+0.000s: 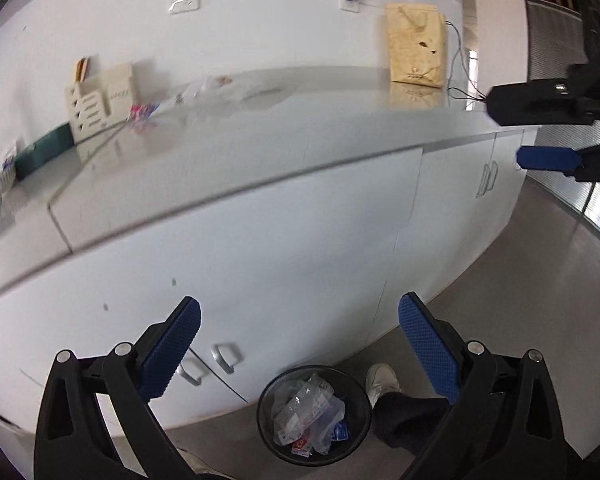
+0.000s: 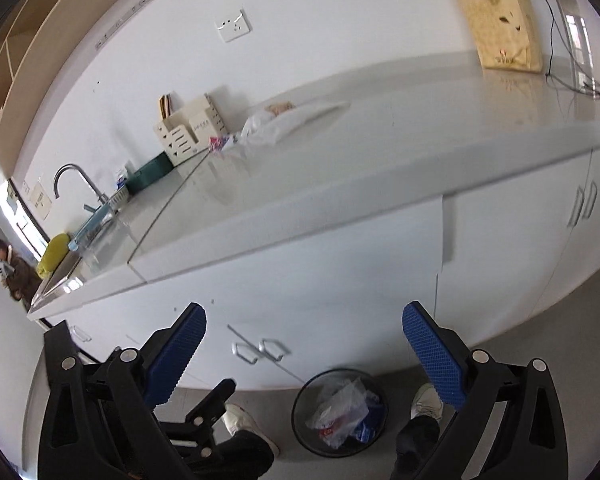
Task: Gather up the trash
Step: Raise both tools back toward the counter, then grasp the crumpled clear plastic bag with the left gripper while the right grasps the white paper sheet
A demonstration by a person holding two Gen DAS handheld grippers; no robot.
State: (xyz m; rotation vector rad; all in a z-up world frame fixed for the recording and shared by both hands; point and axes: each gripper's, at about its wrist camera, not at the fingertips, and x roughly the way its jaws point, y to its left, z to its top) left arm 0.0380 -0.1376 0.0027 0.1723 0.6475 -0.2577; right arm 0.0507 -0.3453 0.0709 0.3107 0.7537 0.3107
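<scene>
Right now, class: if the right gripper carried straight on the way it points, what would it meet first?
Most likely the white cabinet front below the countertop edge; the open right gripper is empty and nothing shows in between. Depth is hard to judge in this fisheye view, so the exact spot is uncertain.

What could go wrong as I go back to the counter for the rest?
The clear crumpled plastic bag lies close beside the cream desk organiser, so the open left gripper or right gripper may knock it. The black mesh waste bin sits between the feet, easily kicked.
</scene>
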